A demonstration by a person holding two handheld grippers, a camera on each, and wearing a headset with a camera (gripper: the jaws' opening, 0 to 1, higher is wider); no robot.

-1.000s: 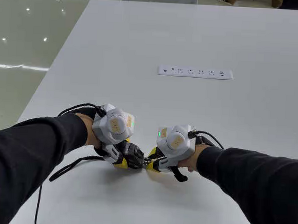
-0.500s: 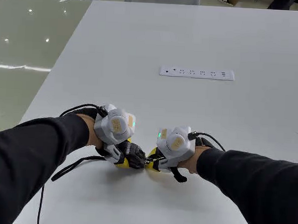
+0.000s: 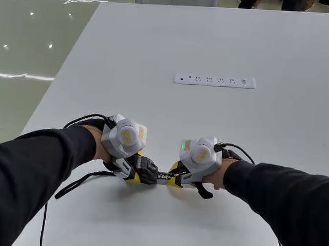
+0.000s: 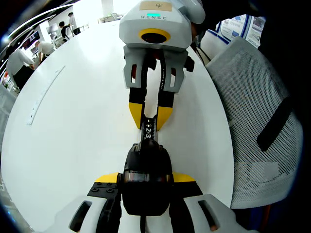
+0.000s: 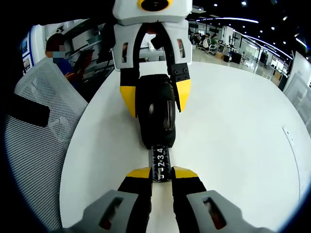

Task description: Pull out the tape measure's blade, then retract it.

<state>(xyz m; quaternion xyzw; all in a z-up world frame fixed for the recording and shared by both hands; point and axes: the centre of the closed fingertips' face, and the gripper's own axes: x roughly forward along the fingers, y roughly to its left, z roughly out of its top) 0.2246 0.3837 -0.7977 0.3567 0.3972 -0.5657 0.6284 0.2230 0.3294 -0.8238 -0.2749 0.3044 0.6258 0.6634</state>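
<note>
The left gripper point(image 3: 135, 175) was clamped on the black, rounded tape measure case point(image 4: 146, 174), located near the near edge of the white table surface point(image 3: 213, 43), closer to its left edge. The right gripper point(image 5: 160, 174) was closed narrowly on the end of the short, dark, numbered blade point(image 4: 147, 132). A white rectangular power strip point(image 3: 215, 80) lay well apart, toward the far edge.

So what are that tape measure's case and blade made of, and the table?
The tape measure case looks like black plastic or rubber, with a soft sheen. The blade is a thin flat strip with printed numbers, probably coated steel, though that's a guess. The table has a smooth white top, faintly reflective, likely laminate.
</note>
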